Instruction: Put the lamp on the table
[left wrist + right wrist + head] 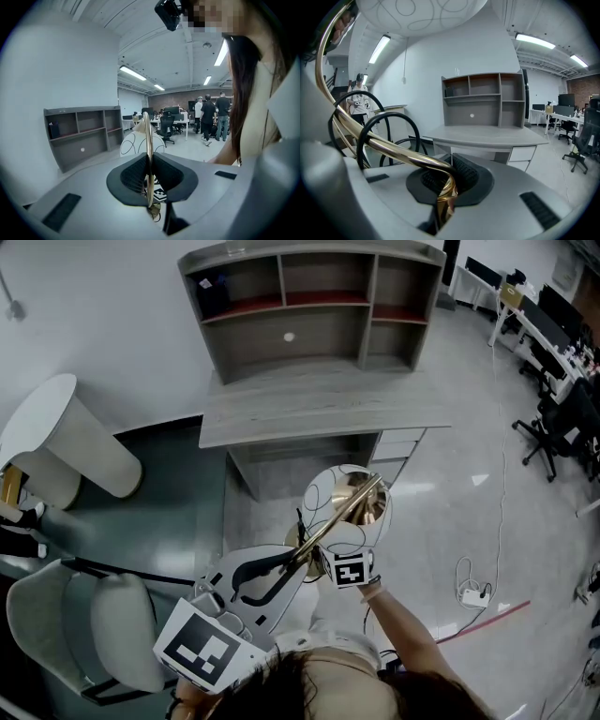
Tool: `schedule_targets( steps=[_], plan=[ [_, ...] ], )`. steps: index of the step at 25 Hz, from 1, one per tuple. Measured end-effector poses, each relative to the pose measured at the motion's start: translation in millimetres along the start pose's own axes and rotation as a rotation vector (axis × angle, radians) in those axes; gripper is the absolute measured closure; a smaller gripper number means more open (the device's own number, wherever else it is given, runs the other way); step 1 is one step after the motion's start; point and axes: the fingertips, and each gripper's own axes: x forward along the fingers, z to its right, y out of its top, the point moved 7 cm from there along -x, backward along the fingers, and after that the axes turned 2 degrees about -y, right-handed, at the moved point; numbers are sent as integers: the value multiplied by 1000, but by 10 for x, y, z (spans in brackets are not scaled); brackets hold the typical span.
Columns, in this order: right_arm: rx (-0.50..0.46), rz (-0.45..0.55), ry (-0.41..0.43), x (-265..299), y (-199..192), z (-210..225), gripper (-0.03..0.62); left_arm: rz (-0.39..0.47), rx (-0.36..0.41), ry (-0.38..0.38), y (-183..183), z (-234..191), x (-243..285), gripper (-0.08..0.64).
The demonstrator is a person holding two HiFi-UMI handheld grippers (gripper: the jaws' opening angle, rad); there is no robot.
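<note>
Left gripper view: your left gripper [149, 161] is clamped on the brass stem [146, 131]; the right gripper [451, 171] pinches it too. The lamp [345, 507] is airborne, short of the desk [319, 413]. Hold both grips firm and set the base on bare desktop.

No word, number or brand can be read in any view. The cube [208, 645] on the left gripper [149, 173] and the cube [349, 570] on the right gripper [447, 180] carry only black-and-white square patterns, without letters; the lamp [342, 488] bears thin looping lines on its white globe, no lettering.
</note>
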Motion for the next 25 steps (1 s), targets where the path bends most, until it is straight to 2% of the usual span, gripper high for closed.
schedule_targets(
  steps=[17,25],
  plan=[
    [6,-8,-16,996,615,28,566,27,-2,-19,169,-1190,210,514],
    [-4,-8,-40,1337,846,38,566,57,7,-34,186,-1612,252,514]
  ],
)
